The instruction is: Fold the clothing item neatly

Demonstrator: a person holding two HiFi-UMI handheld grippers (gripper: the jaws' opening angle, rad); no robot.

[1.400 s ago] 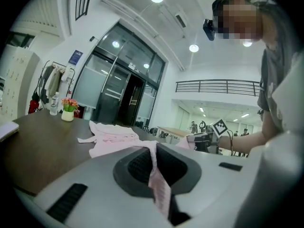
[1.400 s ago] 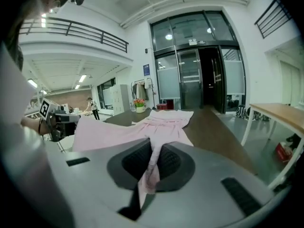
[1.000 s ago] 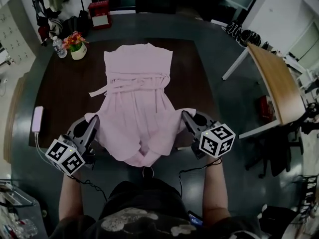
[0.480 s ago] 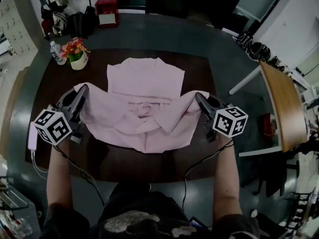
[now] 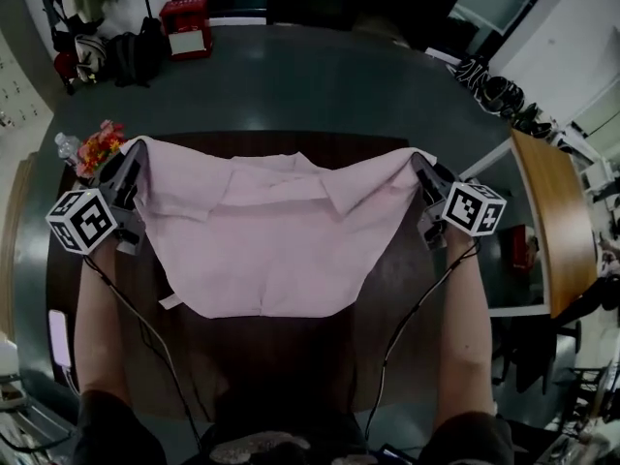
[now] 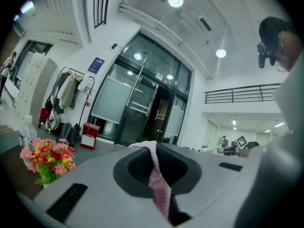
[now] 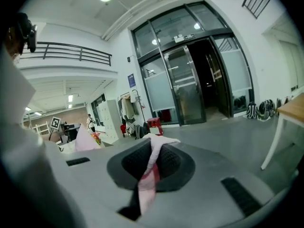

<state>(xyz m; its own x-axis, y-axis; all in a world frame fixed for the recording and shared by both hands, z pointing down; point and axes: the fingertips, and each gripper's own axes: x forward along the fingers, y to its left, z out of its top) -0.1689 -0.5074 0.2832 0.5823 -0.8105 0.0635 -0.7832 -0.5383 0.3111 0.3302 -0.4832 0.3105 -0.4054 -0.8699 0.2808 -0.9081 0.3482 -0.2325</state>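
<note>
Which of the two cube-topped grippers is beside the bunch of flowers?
The left gripper, pinching the pink fabric garment by the red flowers; the right gripper holds its opposite corner.

garment (image 5: 271, 250) | pale pink, thin | spread wide, 2 far corners lifted | draped over dark table (image 5: 320, 356)

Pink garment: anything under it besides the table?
Only the dark table shows around the pink garment; the tabletop beneath it is covered, so I cannot tell. The left gripper and right gripper hold its far corners.
</note>
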